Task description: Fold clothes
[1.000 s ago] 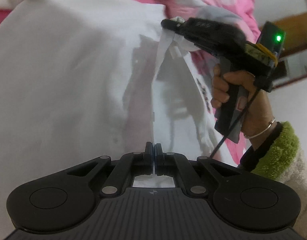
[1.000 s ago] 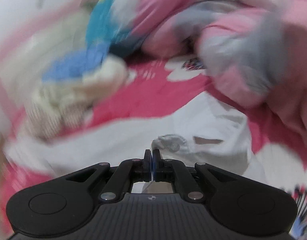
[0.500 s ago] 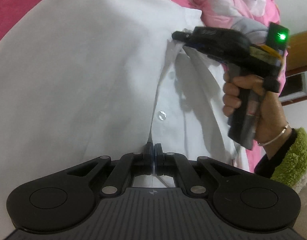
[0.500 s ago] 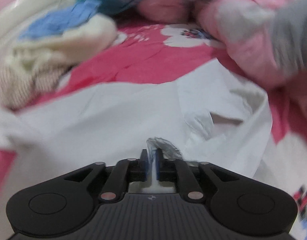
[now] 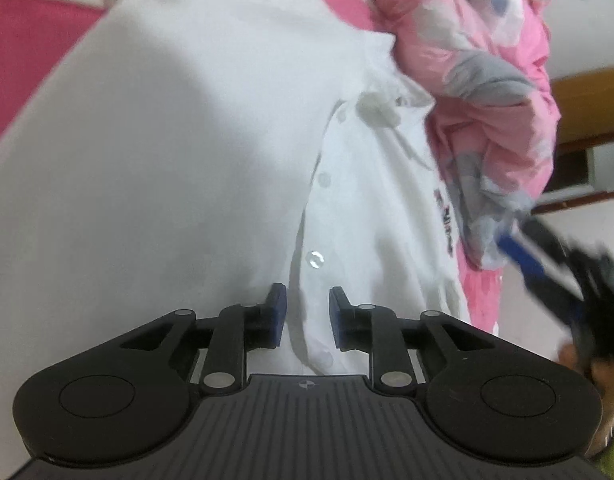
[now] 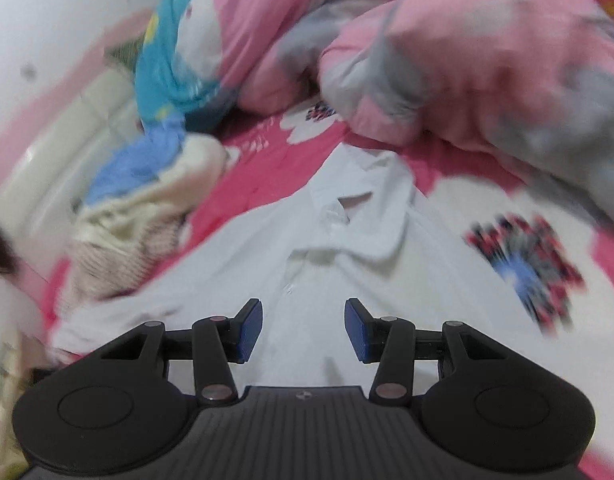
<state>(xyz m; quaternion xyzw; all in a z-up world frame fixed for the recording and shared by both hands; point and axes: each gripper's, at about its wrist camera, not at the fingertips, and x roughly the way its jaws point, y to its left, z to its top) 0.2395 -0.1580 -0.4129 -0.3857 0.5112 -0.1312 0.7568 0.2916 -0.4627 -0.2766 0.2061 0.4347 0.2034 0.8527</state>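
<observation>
White shirt: smooth matt woven cloth, glossy plastic buttons. Bed sheet: matt printed cotton. Quilt far right: soft puffy cloth. Left hand-held gripper: matt black plastic, ribbed blue pads, metal pins.

The shirt lies flat, leaving open passage above it. At twelve to two o'clock the bunched quilt blocks the way; at nine to ten o'clock a heap of clothes crowds the bed.
</observation>
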